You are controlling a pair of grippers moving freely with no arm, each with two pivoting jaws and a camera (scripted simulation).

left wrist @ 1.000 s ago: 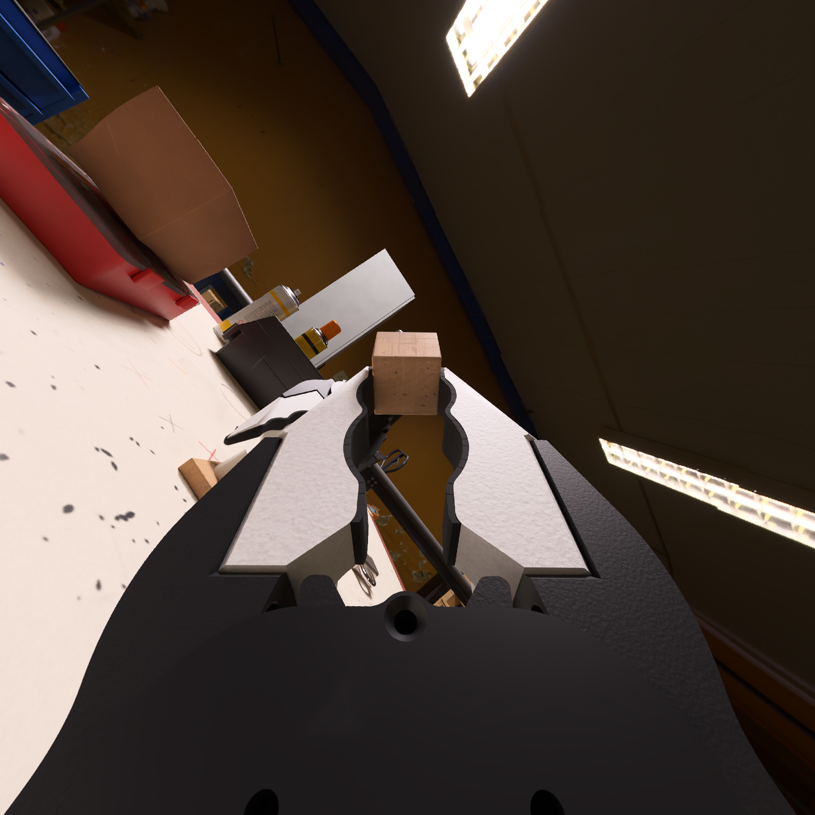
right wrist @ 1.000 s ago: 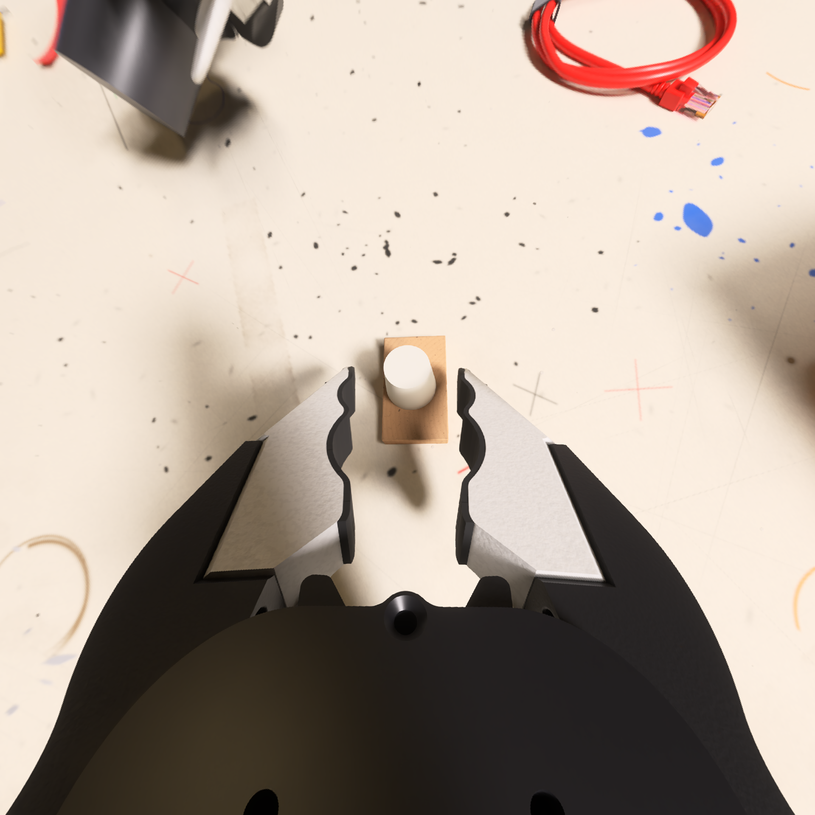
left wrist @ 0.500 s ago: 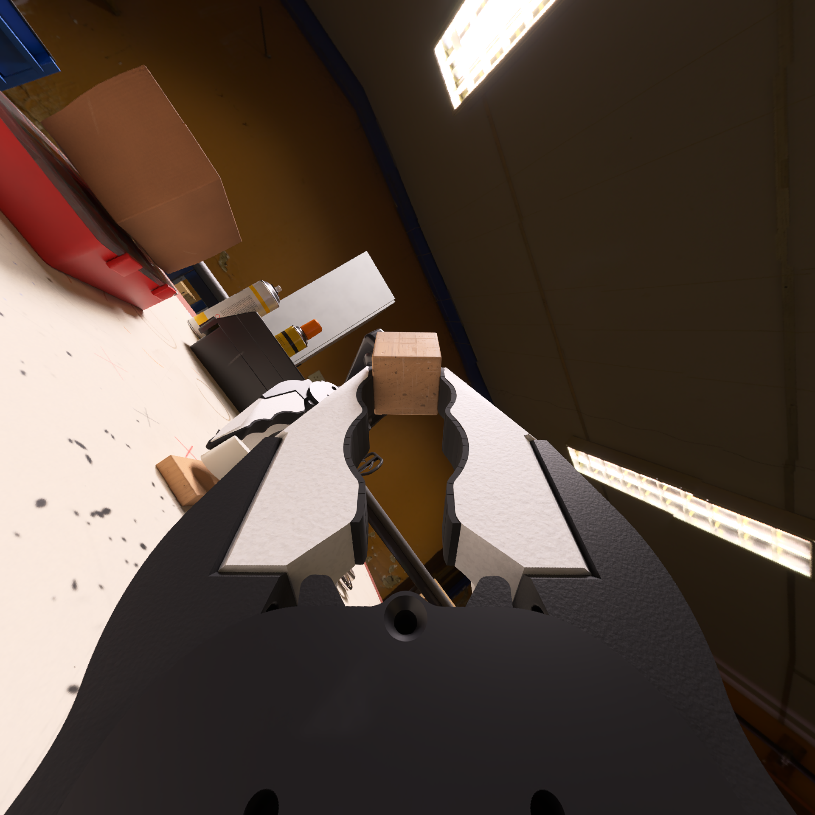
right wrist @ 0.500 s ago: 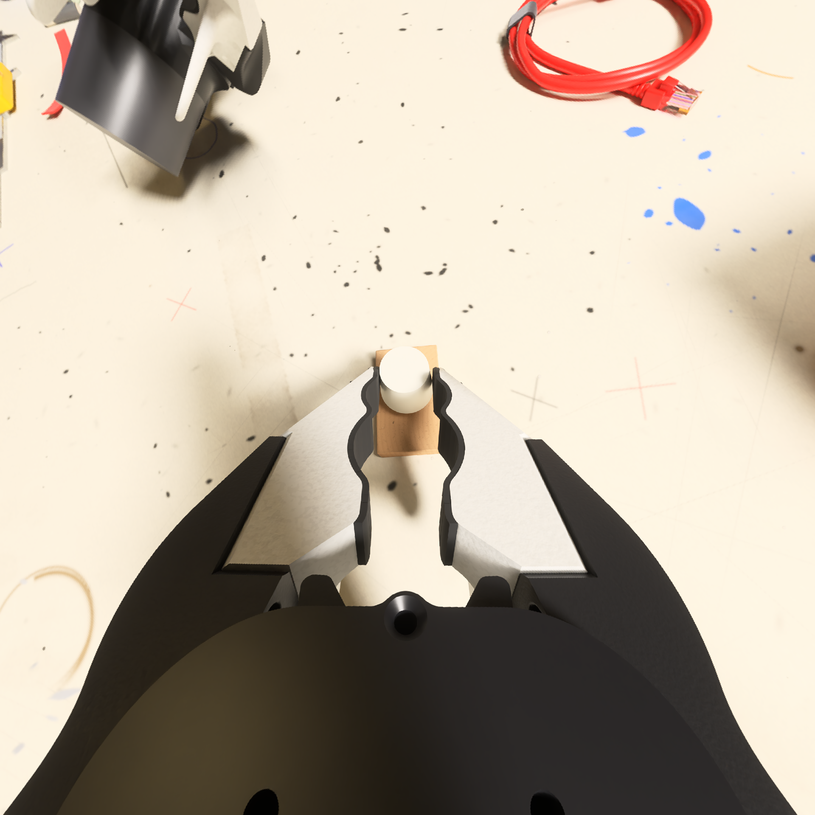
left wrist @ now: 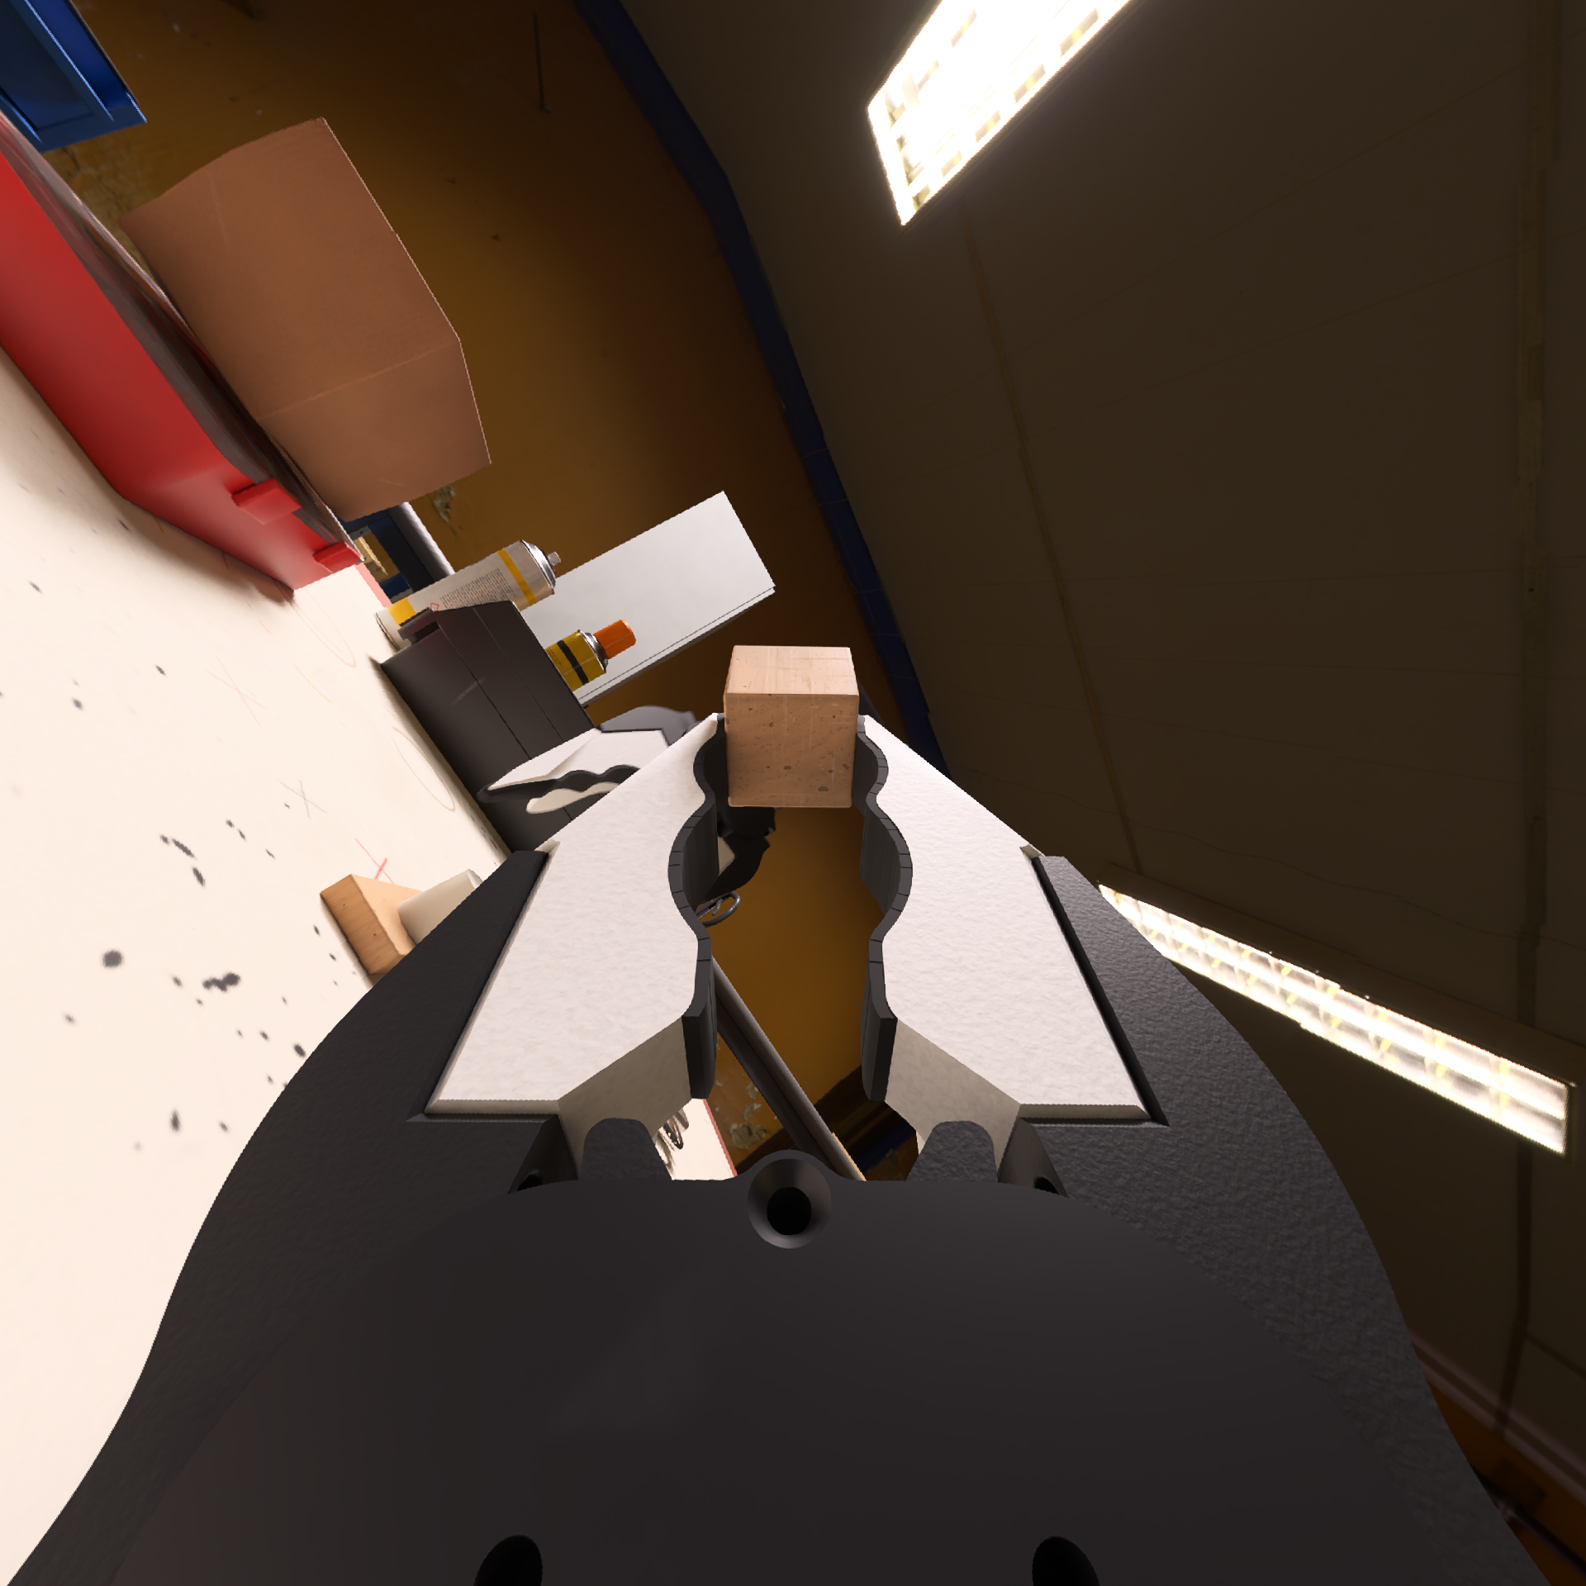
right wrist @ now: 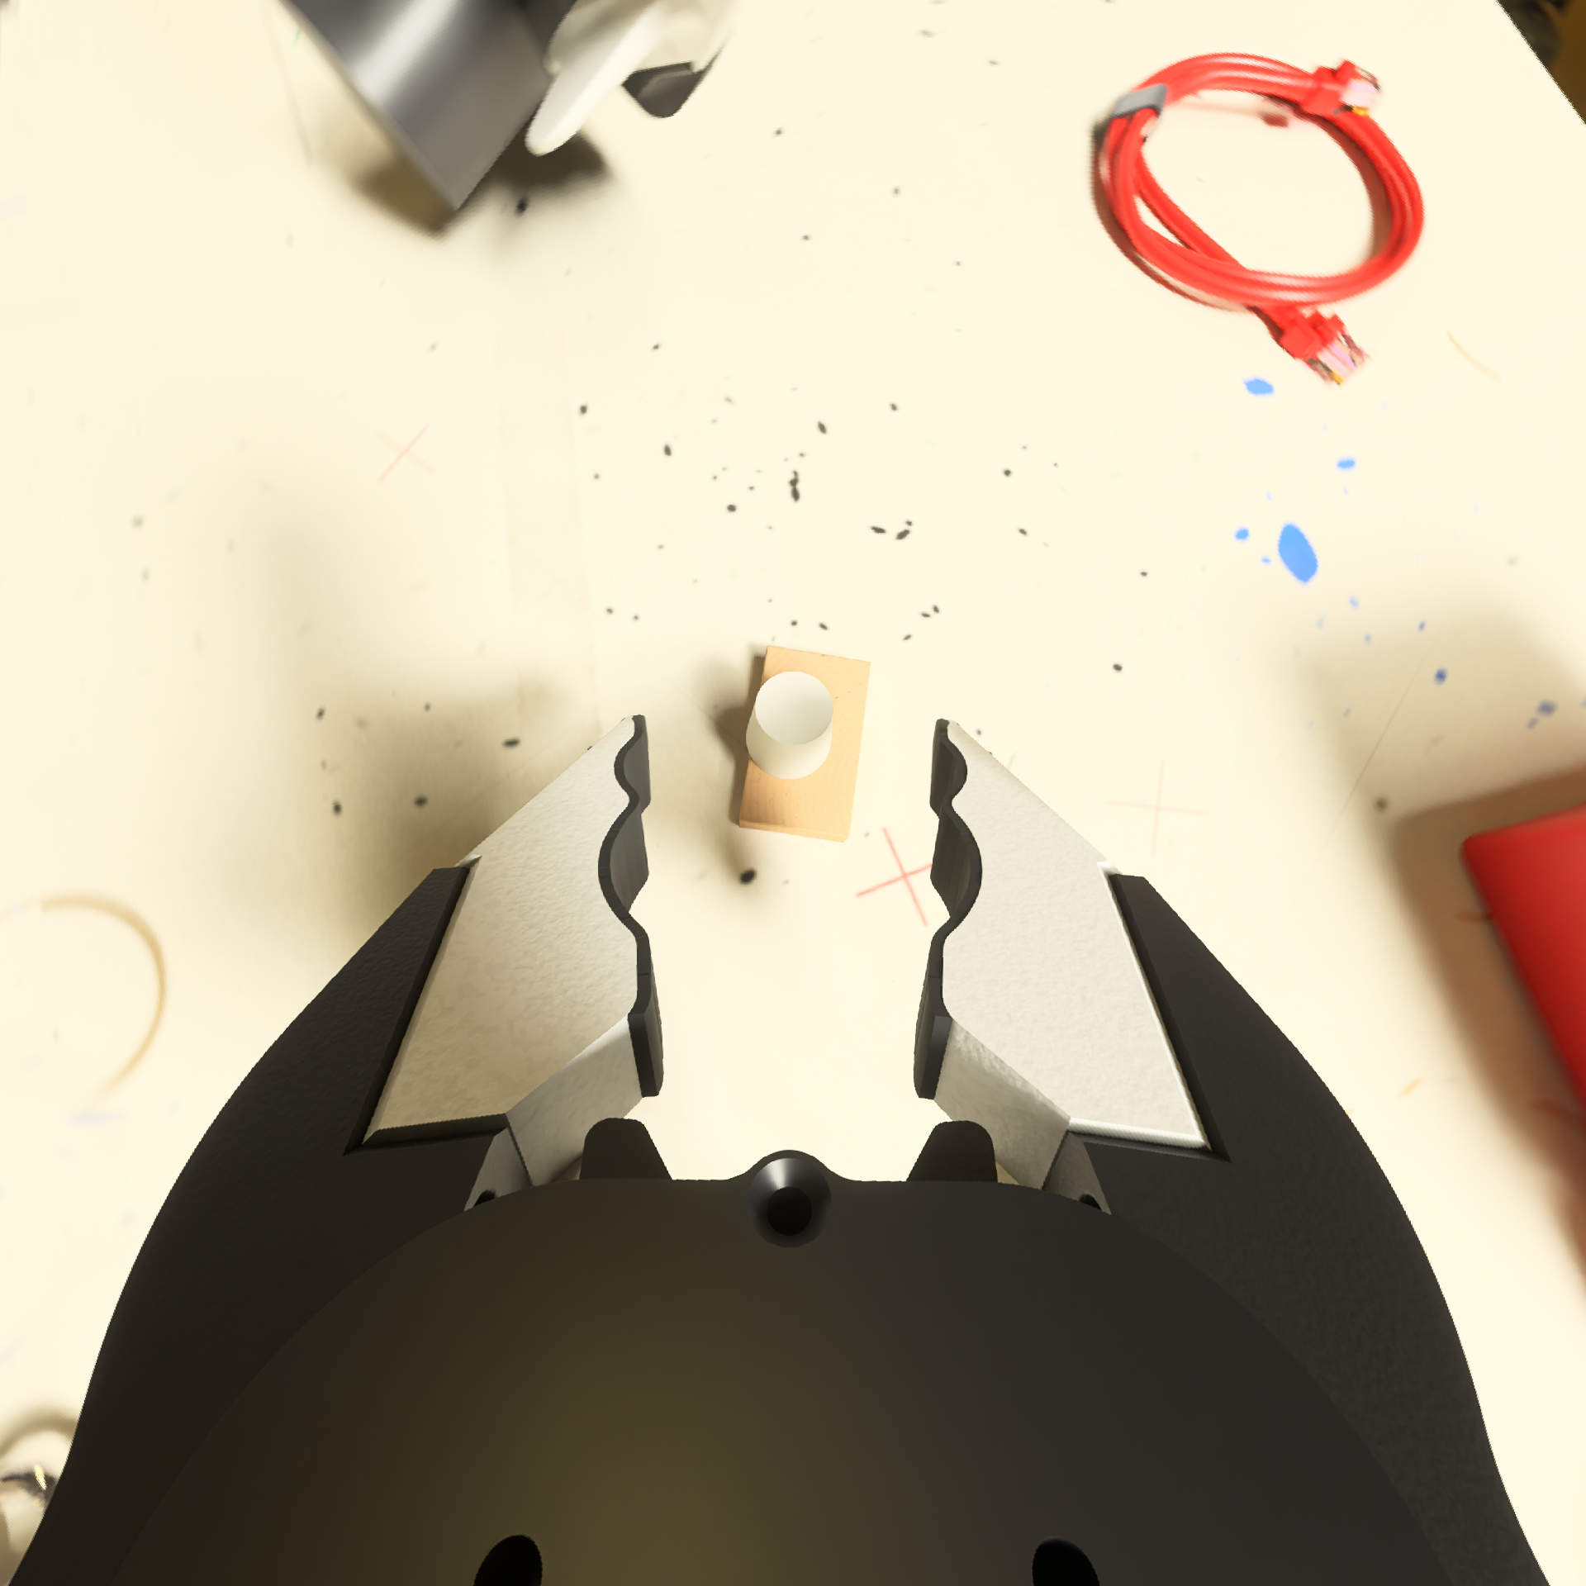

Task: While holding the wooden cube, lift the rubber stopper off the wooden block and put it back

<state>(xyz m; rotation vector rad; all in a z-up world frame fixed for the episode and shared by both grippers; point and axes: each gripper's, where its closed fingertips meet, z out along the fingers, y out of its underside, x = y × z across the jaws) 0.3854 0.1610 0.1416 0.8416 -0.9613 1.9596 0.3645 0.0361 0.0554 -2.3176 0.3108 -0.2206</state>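
Note:
My left gripper (left wrist: 789, 755) is shut on the wooden cube (left wrist: 789, 729) and holds it in the air, tilted up toward the ceiling. The white rubber stopper (right wrist: 794, 721) stands upright on the flat wooden block (right wrist: 807, 798) on the cream table. My right gripper (right wrist: 789, 729) is open wide above them, its fingertips (right wrist: 639, 738) apart from the stopper on both sides. In the left wrist view the block (left wrist: 365, 923) and stopper (left wrist: 438, 901) show low on the left, with the right gripper (left wrist: 584, 772) above them. The left gripper (right wrist: 481, 86) shows blurred at the top left of the right wrist view.
A coiled red cable (right wrist: 1253, 189) lies at the far right of the table, and a red object (right wrist: 1536, 927) at the right edge. Past the table stand a red case (left wrist: 129, 369), a cardboard box (left wrist: 317, 317), two spray cans (left wrist: 489, 575) and a black box (left wrist: 489, 687).
My right gripper was shut on the stopper half a second ago; it has opened wide and drawn back. The stopper stands on the block. The left gripper still holds the cube.

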